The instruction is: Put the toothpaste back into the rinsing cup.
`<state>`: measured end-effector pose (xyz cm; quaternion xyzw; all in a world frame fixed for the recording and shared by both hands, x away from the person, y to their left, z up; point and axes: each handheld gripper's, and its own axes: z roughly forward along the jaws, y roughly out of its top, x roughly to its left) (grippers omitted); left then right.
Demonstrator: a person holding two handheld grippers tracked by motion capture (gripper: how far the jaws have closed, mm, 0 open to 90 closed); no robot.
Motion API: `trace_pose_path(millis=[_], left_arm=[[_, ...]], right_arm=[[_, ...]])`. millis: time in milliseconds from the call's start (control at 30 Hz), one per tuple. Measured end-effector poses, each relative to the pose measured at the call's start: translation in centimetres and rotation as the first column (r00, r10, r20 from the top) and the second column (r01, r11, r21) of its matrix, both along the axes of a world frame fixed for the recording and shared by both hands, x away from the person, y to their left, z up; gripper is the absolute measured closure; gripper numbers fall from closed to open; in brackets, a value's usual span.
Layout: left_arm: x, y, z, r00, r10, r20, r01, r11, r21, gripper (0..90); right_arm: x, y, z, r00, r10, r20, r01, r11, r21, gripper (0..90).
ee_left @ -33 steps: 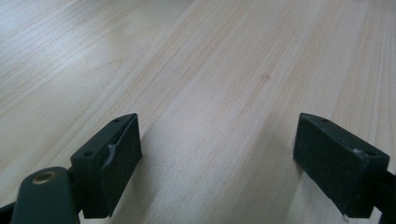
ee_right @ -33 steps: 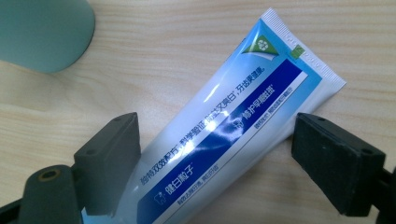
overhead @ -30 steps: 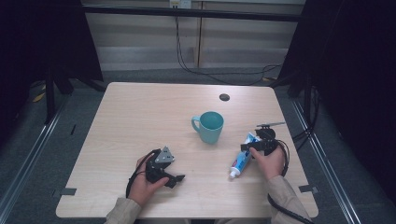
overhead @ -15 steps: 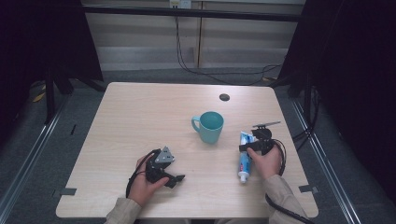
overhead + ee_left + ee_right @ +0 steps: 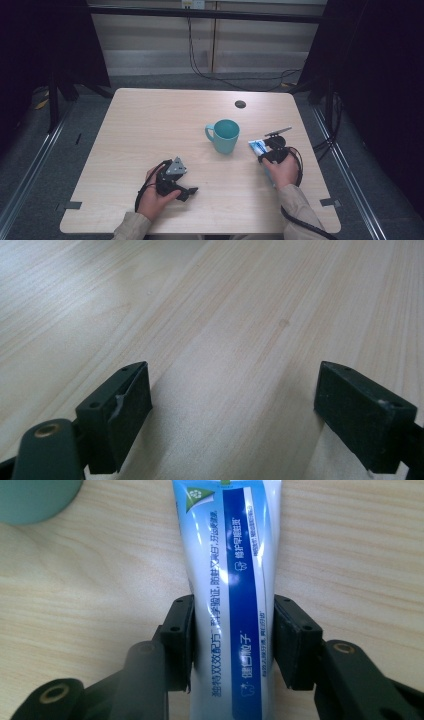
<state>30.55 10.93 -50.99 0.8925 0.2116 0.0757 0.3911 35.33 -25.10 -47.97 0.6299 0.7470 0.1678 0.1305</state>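
Note:
A blue-and-white toothpaste tube [image 5: 235, 555] lies flat on the wooden table [image 5: 150, 130], and my right gripper [image 5: 233, 605] is shut on it, one jaw pressed to each side. From above, the tube [image 5: 258, 146] pokes out ahead of the right gripper [image 5: 271, 151], just right of a teal mug [image 5: 224, 135]. The mug's edge [image 5: 35, 497] appears at the upper left of the right gripper view. My left gripper [image 5: 186, 191] rests near the front left of the table. Its jaws stand wide apart over bare wood, so the left gripper [image 5: 232, 385] is open.
A small dark round hole [image 5: 240, 104] sits in the tabletop behind the mug. Black cables trail from both grippers toward the table's front edge. Dark frames and floor surround the table.
The right gripper has turned the toothpaste tube from slanting toward the front left to lying along the hand, and shifted it slightly back. The left gripper has stayed still.

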Motion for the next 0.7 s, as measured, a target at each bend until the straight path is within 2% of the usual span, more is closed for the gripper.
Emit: trace_pose_path(millis=[100, 133, 200, 400, 500, 567, 600, 633, 667, 700], left_arm=[[0.0, 0.0, 0.0, 1.0, -0.001, 0.0, 0.001, 1.0, 0.0, 14.8], [0.0, 0.0, 0.0, 1.0, 0.0, -0.001, 0.0, 1.0, 0.001, 14.8], [0.0, 0.0, 0.0, 1.0, -0.001, 0.0, 0.001, 1.0, 0.0, 14.8], [0.0, 0.0, 0.0, 1.0, 0.0, -0.001, 0.0, 1.0, -0.003, 14.8], [0.0, 0.0, 0.0, 1.0, 0.0, -0.002, 0.0, 1.0, -0.001, 14.8], [0.0, 0.0, 0.0, 1.0, -0.001, -0.002, 0.001, 1.0, -0.002, 14.8], [0.0, 0.0, 0.0, 1.0, -0.001, -0.002, 0.001, 1.0, -0.002, 14.8], [0.0, 0.0, 0.0, 1.0, -0.001, -0.001, 0.001, 1.0, -0.003, 14.8], [0.0, 0.0, 0.0, 1.0, -0.001, -0.002, 0.001, 1.0, -0.002, 14.8], [0.0, 0.0, 0.0, 1.0, -0.001, -0.002, 0.001, 1.0, -0.003, 14.8]], right_arm=[[0.0, 0.0, 0.0, 0.9999, 0.016, 0.0, -0.016, 1.0, -0.004, 58.5], [0.0, -0.4, 0.1, 0.9996, 0.028, 0.0, -0.028, 1.0, 0.005, 66.1], [0.1, -0.7, 0.5, 0.9989, 0.046, -0.003, -0.046, 0.999, 0.02, 72.0], [0.0, -1.3, 0.7, 0.9972, 0.075, -0.004, -0.074, 0.995, 0.062, 74.7], [-0.3, -1.8, 0.8, 0.9973, 0.072, 0.014, -0.072, 0.994, 0.084, 74.8], [-0.6, -2.3, 1.0, 0.9968, 0.065, 0.047, -0.07, 0.989, 0.128, 74.7], [-0.6, -2.3, 1.0, 0.9968, 0.065, 0.047, -0.07, 0.989, 0.128, 74.7], [-0.9, -2.5, 1.5, 0.9947, 0.07, 0.075, -0.08, 0.987, 0.141, 74.7], [-0.9, -2.5, 1.5, 0.9947, 0.07, 0.075, -0.08, 0.987, 0.141, 74.7], [-1.1, -2.8, 2.0, 0.9923, 0.072, 0.1, -0.087, 0.984, 0.158, 74.7]])
